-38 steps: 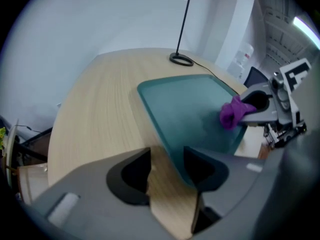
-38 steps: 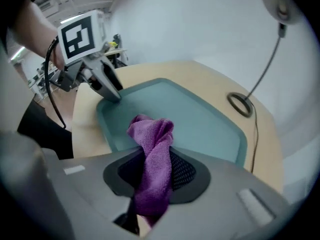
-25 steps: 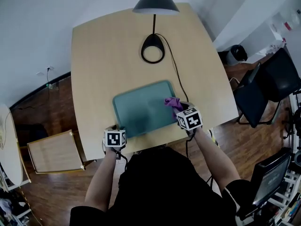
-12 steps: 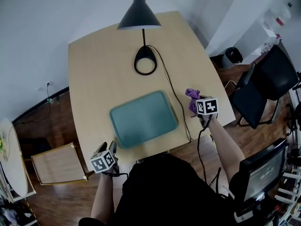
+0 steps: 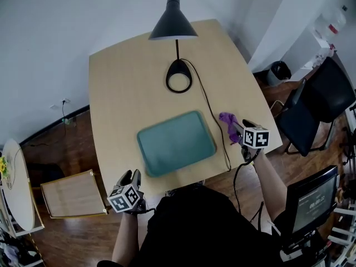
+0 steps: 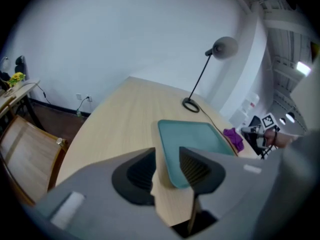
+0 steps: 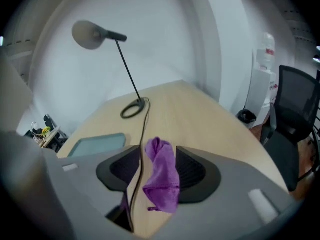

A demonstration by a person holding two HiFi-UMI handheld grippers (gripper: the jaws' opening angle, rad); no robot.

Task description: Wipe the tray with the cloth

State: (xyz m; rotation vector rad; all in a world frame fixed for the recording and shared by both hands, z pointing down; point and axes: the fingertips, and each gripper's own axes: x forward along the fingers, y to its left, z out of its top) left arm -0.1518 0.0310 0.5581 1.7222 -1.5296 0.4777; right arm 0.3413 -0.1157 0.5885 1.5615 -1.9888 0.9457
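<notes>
The teal tray (image 5: 176, 143) lies flat near the front edge of the wooden table (image 5: 128, 93). A purple cloth (image 5: 228, 122) lies crumpled on the table just right of the tray, beside the lamp cable. My right gripper (image 5: 238, 128) straddles the cloth (image 7: 162, 176); its jaws are opening and the pads stand off the fabric. My left gripper (image 5: 129, 177) hovers at the table's front edge, left of the tray (image 6: 192, 136) and clear of it. Its jaws are closing with nothing between them.
A black desk lamp (image 5: 173, 24) stands at the table's back; its round base (image 5: 179, 82) feeds a cable (image 5: 214, 115) past the tray's right side. A black office chair (image 5: 311, 110) is on the right. A wooden frame (image 5: 72, 193) sits on the floor to the left.
The right gripper carried the cloth off the tray's right corner to the table beside it and opened. The left gripper drew back from the tray's near-left corner to the table edge.
</notes>
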